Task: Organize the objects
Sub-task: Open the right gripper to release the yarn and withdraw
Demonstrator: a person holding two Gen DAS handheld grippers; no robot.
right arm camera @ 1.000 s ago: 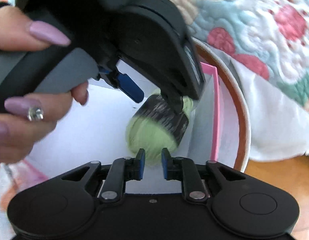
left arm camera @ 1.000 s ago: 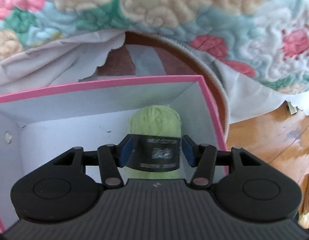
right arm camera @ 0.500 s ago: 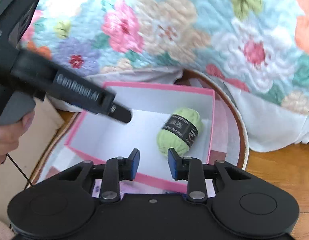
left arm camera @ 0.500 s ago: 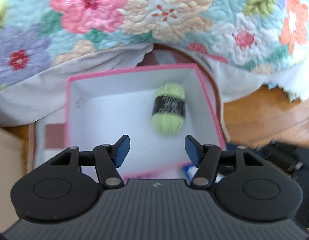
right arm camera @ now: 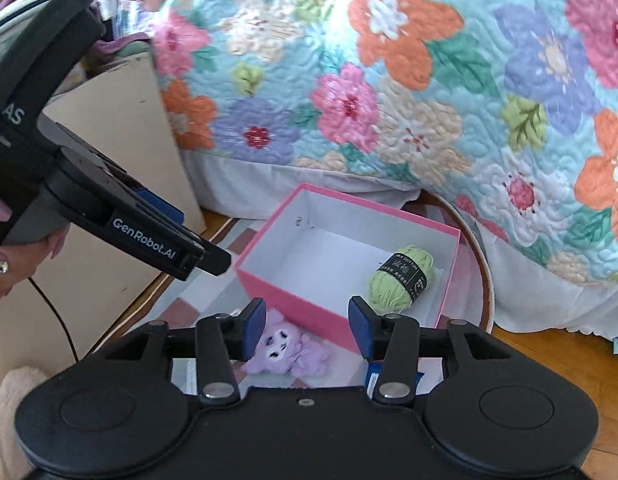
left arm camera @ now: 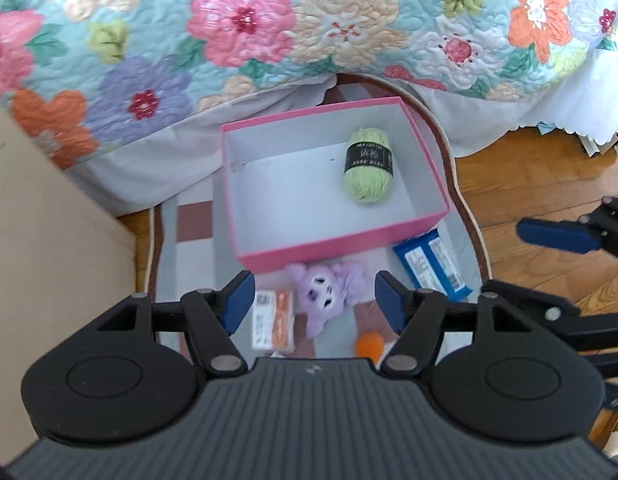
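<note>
Flowered quilt (left arm camera: 269,32) behind a patterned rug (left arm camera: 189,248) — green yarn ball (left arm camera: 368,168) lies in the pink cardboard box (left arm camera: 341,236).
An orange packet (left arm camera: 274,320) is seen only from the left wrist — both the left gripper (left arm camera: 313,304) and the right gripper (right arm camera: 306,326) have just been opening, jaws apart, nothing held.

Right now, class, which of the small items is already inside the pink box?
The green yarn ball alone lies inside the pink box; the purple plush, blue packet and orange-white packet lie outside on the rug.

Green yarn (left arm camera: 367,171), pink box (left arm camera: 341,240), floral quilt (left arm camera: 245,36)
</note>
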